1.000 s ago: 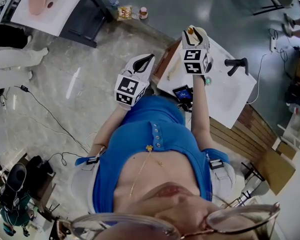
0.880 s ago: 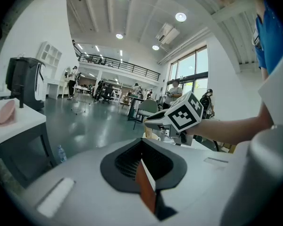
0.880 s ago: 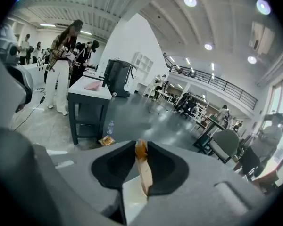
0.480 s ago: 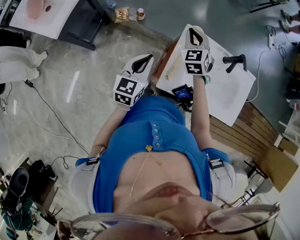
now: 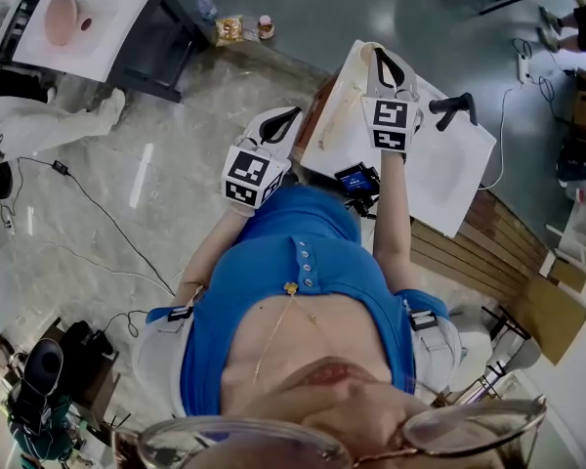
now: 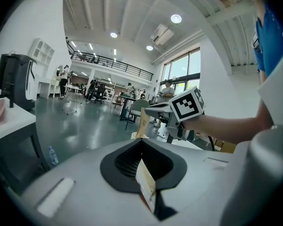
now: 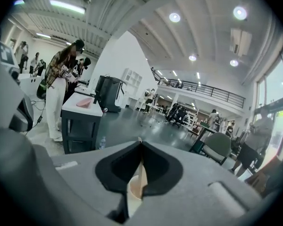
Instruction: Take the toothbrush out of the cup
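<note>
While clamped tight by the right gripper (image 5: 381, 55), held toothbrush (image 6: 142, 121) at cup (image 7: 134, 190); judged mid-withdrawal, needing a straight upward lift clear of the rim. Found left gripper (image 5: 291, 113) shut, empty.

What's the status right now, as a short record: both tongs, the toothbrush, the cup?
left tongs: shut on a thin pale strip; beside the white counter, not over it
right tongs: shut on the toothbrush, over the counter
cup: pale rim directly below the right tongs
toothbrush clear of cup: cannot tell; its lower end is hidden
black faucet: on the counter, beside the right tongs
</note>
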